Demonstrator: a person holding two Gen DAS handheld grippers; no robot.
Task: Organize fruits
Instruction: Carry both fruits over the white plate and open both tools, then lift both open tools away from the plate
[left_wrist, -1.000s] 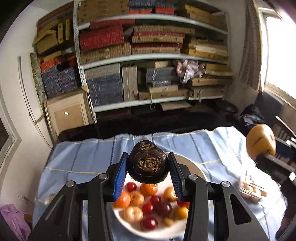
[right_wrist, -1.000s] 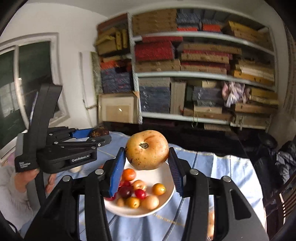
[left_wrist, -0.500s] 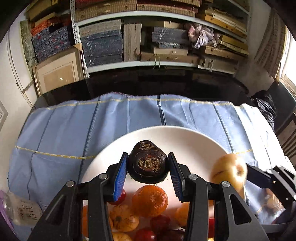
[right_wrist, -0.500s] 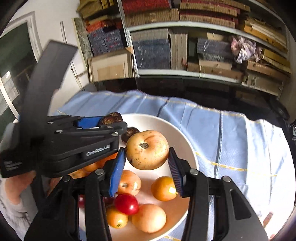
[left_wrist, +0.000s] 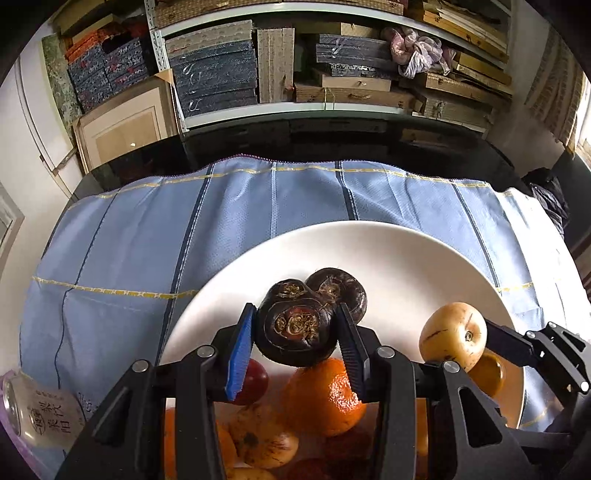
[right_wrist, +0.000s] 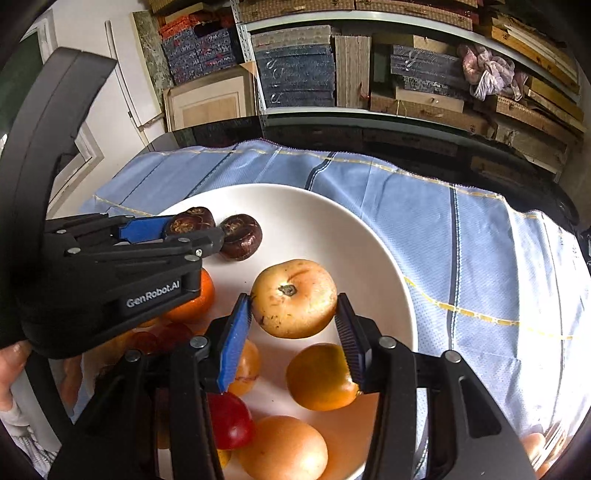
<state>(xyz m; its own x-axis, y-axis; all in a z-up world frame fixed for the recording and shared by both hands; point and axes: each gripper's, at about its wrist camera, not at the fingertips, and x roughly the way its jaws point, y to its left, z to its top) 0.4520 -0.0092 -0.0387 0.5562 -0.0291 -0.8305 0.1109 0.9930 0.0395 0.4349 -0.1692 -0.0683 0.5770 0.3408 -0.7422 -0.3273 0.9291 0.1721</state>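
A white plate (left_wrist: 388, 251) (right_wrist: 306, 206) on the blue cloth holds several fruits: oranges, red ones and yellow ones. My left gripper (left_wrist: 295, 336) is shut on a dark brown water chestnut (left_wrist: 293, 326) just above the plate, touching a second chestnut (left_wrist: 341, 291) that lies on the plate. In the right wrist view the left gripper (right_wrist: 184, 230) holds its chestnut (right_wrist: 190, 219) beside the lying one (right_wrist: 240, 236). My right gripper (right_wrist: 293, 317) is shut on a yellow-brown apple (right_wrist: 293, 297) low over the plate; it also shows in the left wrist view (left_wrist: 452, 334).
A blue striped cloth (left_wrist: 147, 236) covers the dark table. A can with Chinese print (left_wrist: 40, 417) lies at the cloth's near left. Shelves of stacked boxes (left_wrist: 332, 74) stand behind the table. An orange (left_wrist: 321, 395) sits under the left gripper.
Both grippers have come down and forward over the plate with their fruit. The held chestnut now sits against a second chestnut on the plate.
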